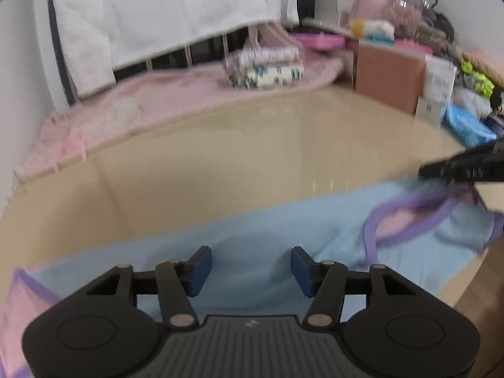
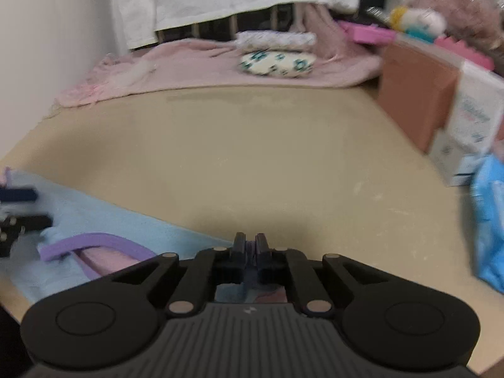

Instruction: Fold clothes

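Note:
A light blue garment (image 1: pixel 252 245) with purple trim (image 1: pixel 409 217) and pink lining lies across the near part of the tan table (image 1: pixel 252 145). My left gripper (image 1: pixel 250 272) is open just above the blue cloth, with nothing between its blue pads. My right gripper (image 2: pixel 250 249) is shut on the purple-trimmed edge of the garment (image 2: pixel 94 233). It shows in the left wrist view (image 1: pixel 466 165) at the far right, at the cloth's collar end. The left gripper shows at the left edge of the right wrist view (image 2: pixel 19 217).
A pink blanket (image 1: pixel 141 104) with a stack of folded clothes (image 1: pixel 267 66) lies at the back. A brown box (image 1: pixel 390 75), a white box (image 2: pixel 472 126), a blue packet (image 2: pixel 488 220) and other clutter line the right side. White cloth (image 1: pixel 157 9) hangs behind.

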